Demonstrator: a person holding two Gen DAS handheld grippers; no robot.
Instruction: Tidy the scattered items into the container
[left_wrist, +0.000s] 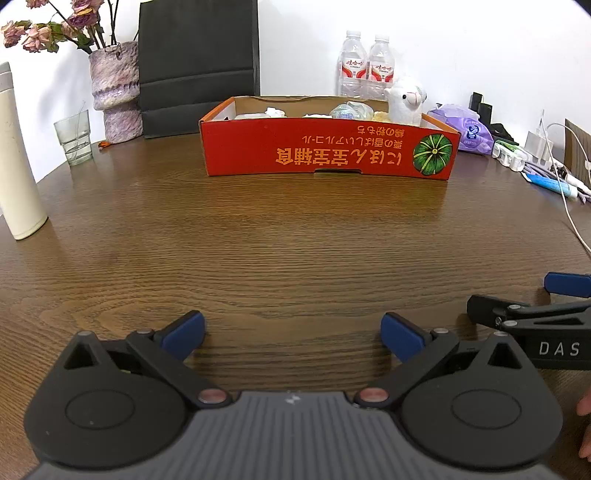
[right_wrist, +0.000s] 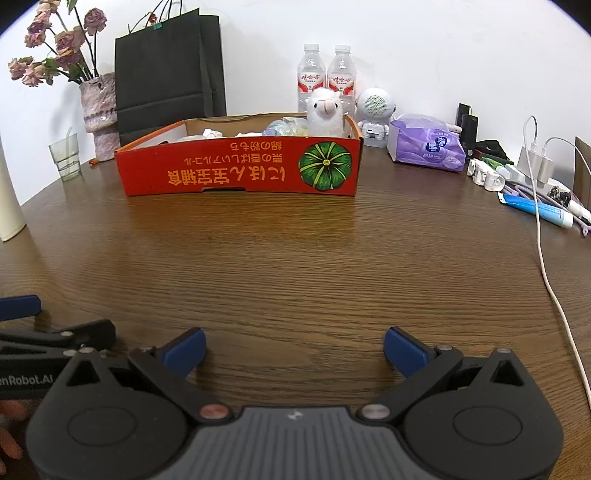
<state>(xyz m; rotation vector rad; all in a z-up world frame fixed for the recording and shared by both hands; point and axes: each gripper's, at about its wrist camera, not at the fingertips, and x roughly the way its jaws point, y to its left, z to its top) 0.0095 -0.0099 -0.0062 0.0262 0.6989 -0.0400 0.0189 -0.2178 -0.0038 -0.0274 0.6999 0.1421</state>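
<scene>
left claw (left_wrist: 291, 334) apart | right claw (right_wrist: 294, 349) apart (both empty) | red box (left_wrist: 328, 151) long side facing cameras, print inverted

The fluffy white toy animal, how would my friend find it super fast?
Look for the big red cardboard box in the middle of the brown table. In its back right corner, just in front of two water bottles, sits the fluffy white toy animal. It is the only furry thing there, with a pink nose and dark eyes.

You've got 2 water bottles (right_wrist: 327, 75), 1 red cardboard box (right_wrist: 240, 168), 1 alpaca plush (right_wrist: 325, 112), 1 tissue pack (right_wrist: 428, 147), 1 glass (right_wrist: 66, 157), 2 grippers, both w/ jaws spread.
</scene>
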